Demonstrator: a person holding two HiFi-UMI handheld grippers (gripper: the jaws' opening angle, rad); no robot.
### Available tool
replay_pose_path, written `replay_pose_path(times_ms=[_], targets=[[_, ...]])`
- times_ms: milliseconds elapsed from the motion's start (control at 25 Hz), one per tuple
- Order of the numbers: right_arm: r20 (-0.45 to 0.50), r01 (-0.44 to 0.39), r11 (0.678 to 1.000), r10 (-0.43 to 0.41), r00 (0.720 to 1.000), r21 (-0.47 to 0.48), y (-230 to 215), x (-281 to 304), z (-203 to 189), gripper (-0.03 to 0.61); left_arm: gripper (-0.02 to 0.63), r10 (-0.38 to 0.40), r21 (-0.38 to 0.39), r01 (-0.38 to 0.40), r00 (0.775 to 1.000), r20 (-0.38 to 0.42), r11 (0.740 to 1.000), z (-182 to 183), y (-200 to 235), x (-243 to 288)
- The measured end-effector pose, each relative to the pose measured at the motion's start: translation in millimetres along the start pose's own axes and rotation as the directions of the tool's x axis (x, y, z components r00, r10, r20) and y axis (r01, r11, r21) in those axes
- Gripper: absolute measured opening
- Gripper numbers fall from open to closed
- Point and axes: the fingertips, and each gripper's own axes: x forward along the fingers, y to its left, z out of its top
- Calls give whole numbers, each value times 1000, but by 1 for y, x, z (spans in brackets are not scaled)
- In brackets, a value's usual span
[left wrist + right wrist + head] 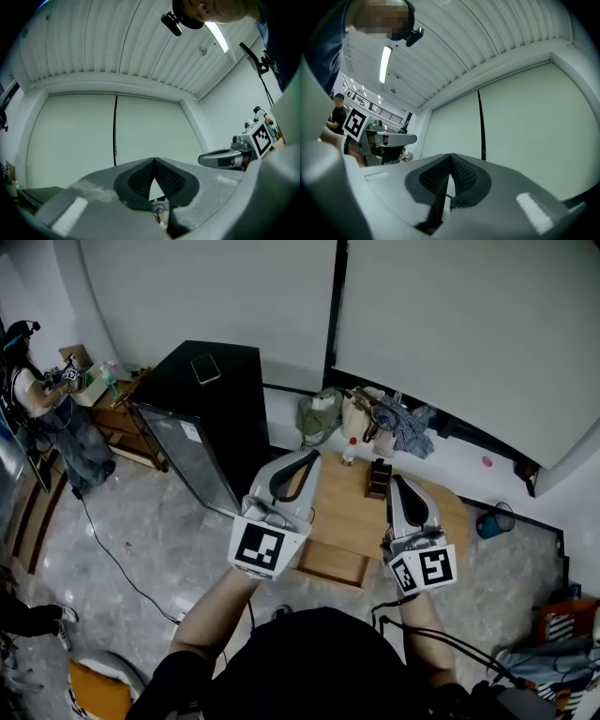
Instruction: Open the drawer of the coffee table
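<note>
The low wooden coffee table [349, 514] stands below me in the head view, with its drawer [333, 563] showing as a darker wooden panel at the near edge. I cannot tell how far out the drawer stands. My left gripper [309, 457] and right gripper [398, 480] are held up above the table, side by side, clear of it. Both point toward the pale wall. In the left gripper view the left gripper [153, 160] has its jaws pressed together on nothing. The right gripper [450, 155] looks the same in its own view.
On the table's far side sit a small dark box [379, 479], a red-capped bottle [349, 454], bags [323, 413] and a cloth [405, 425]. A black cabinet [211, 423] stands to the left. A person [42, 399] is at far left, and cables lie on the floor.
</note>
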Motion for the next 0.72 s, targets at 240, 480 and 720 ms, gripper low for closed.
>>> replay_pose_path(times_ms=[240,480,720], targets=[[-31,-9,1000,9,999,-9,7,-4,-5,2,2,-6,13,6,1000,-9,1000,-10,-4,-3],[-41,-17,1000,16,999,-17,9,-4,-5,2,2,-3,-1,3,1000,-16,1000,-14,-4,-3],[-39,-17,1000,16,999,-23,11,-3,-4,2,2,-10,2,10,1000,-8,1000,-13,-5,-2]])
